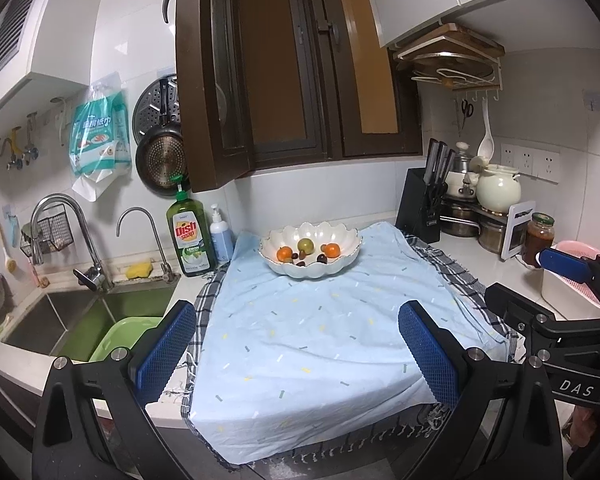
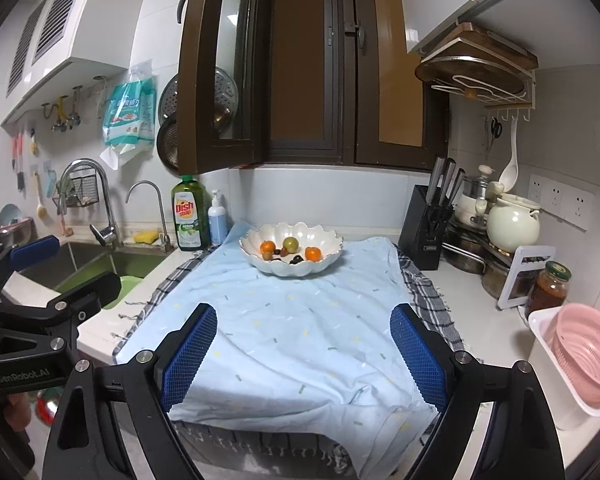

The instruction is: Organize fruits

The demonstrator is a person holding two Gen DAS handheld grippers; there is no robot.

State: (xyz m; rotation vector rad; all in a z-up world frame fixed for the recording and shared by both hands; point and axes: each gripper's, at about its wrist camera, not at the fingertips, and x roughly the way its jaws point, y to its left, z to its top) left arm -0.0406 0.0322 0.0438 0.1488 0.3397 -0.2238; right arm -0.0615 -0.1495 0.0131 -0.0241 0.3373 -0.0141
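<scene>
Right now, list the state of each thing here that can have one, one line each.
left gripper: open, empty
right gripper: open, empty
white bowl: upright on the cloth, holding fruit
blue cloth: spread flat, slightly wrinkled
window: left pane swung open
dish soap bottle: upright, capped
jar: upright, lid on

- One white scalloped ceramic bowl (image 2: 291,240).
- Two round orange fruits (image 2: 267,246), inside it.
- One round green fruit (image 2: 290,243).
- Several small dark fruits (image 2: 296,259); exact count unclear.
- Two light cloths (image 2: 284,332), layered.
</scene>
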